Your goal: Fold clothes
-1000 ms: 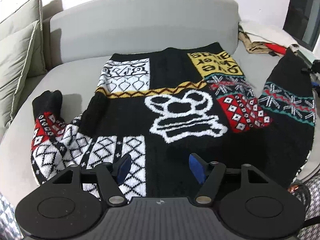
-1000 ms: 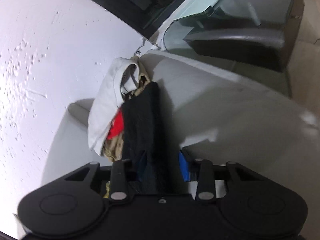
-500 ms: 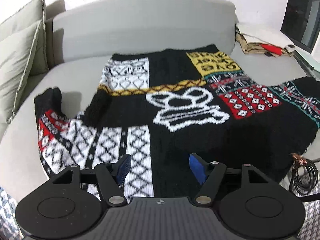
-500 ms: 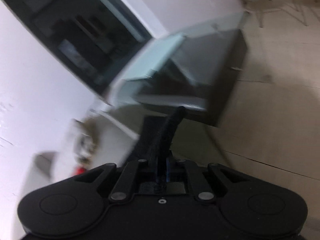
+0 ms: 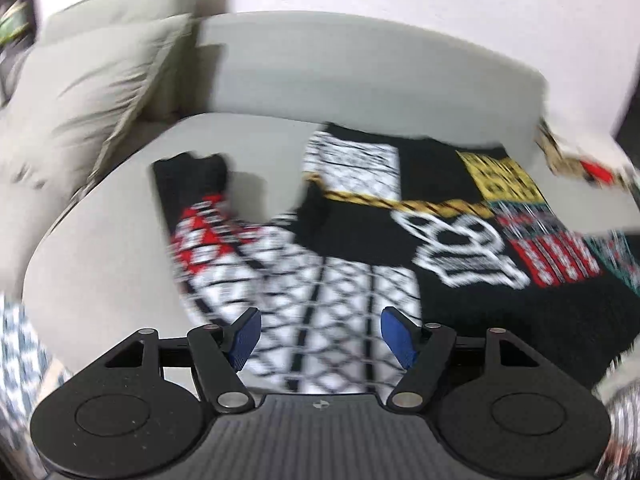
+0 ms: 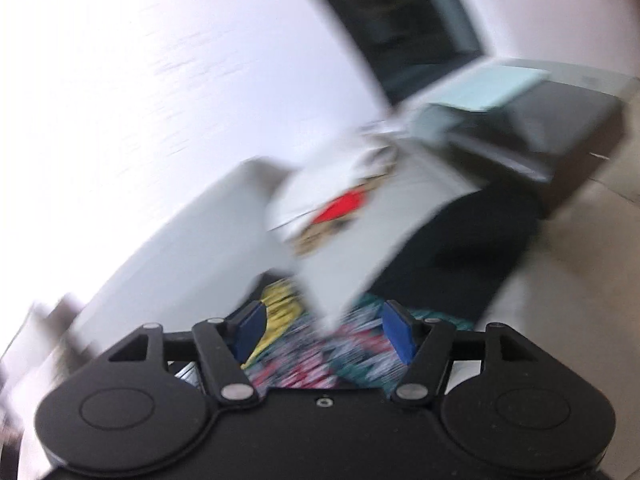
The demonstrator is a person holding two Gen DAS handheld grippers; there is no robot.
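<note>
A black knitted sweater point(image 5: 400, 248) with white, red and yellow patterns lies spread flat on the grey sofa seat point(image 5: 104, 248). Its left sleeve point(image 5: 200, 216) stretches toward the cushions. My left gripper point(image 5: 318, 336) hangs open above the sweater's white lattice hem, nothing between its blue pads. In the blurred right wrist view, my right gripper point(image 6: 324, 338) has its jaws opening, with the sweater's patterned right side point(image 6: 320, 352) lying below and nothing pinched between them.
Two beige cushions point(image 5: 88, 92) lean at the sofa's left end. A small pile of white, tan and red clothes point(image 6: 340, 204) sits on the right end of the sofa. A dark glass-topped cabinet point(image 6: 540, 128) stands beyond it.
The right gripper let go of the black sleeve it was pinching and swung back over the sweater. The left gripper slid left, toward the left sleeve.
</note>
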